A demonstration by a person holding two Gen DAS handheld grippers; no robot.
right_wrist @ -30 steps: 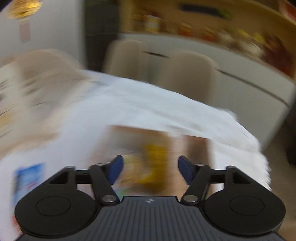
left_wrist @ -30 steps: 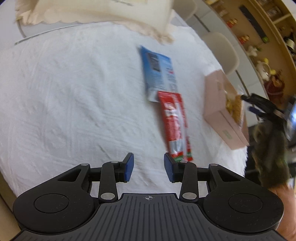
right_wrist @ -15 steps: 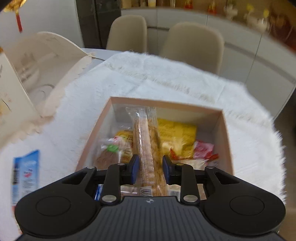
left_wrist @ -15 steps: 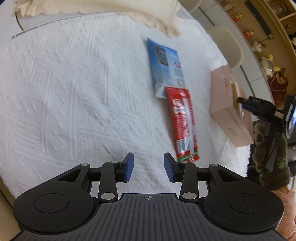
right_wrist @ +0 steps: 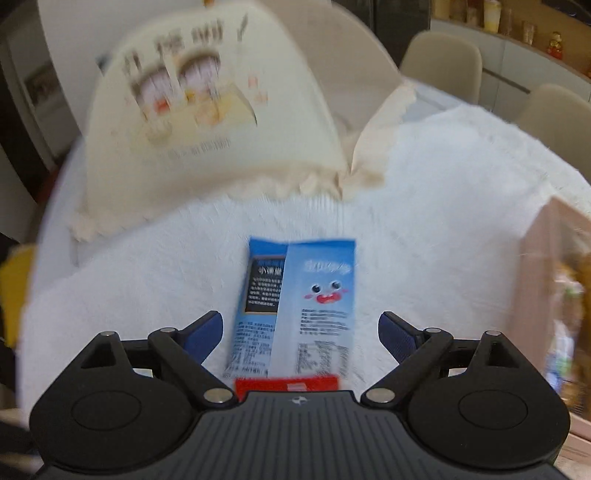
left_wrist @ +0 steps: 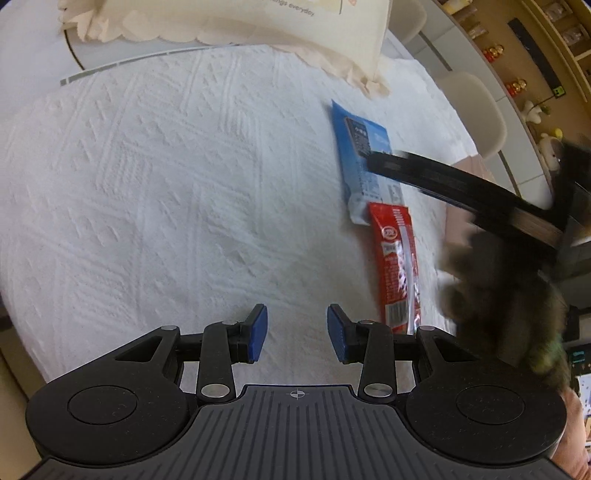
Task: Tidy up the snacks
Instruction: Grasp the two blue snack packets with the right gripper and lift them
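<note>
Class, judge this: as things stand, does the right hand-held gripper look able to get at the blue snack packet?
Probably yes: the right hand-held gripper is open with the blue snack packet lying flat between its fingers, nothing covering it.

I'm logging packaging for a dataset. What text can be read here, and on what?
"...ngs everyday": cut-off words on the cream bag.
Blue packet: Chinese characters and fine print, too blurred to read.
Red packet: round logo and small print, too small to read.
</note>
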